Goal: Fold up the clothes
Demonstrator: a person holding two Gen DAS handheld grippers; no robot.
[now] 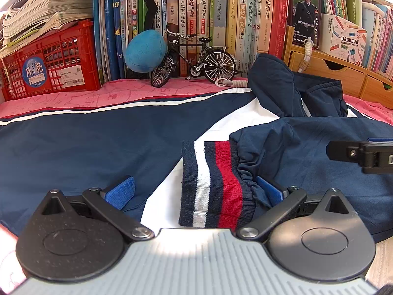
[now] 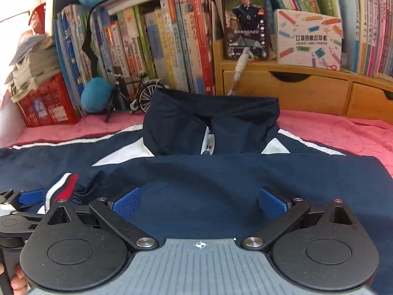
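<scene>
Smooth navy-and-white zip jacket (image 2: pixel 221 172) on pink cloth surface (image 1: pixel 73 95) | ribbed navy, white, red striped cuff (image 1: pixel 213 184) between released left hand-held gripper (image 1: pixel 194 193) | right hand-held gripper (image 2: pixel 200 202) released | box (image 2: pixel 309 39) reads "POCKET LABEL PRINTER"

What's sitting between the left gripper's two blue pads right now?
In the left wrist view, the navy jacket's striped knit cuff lies between the left gripper's open pads, neither visibly pressing it.
</scene>
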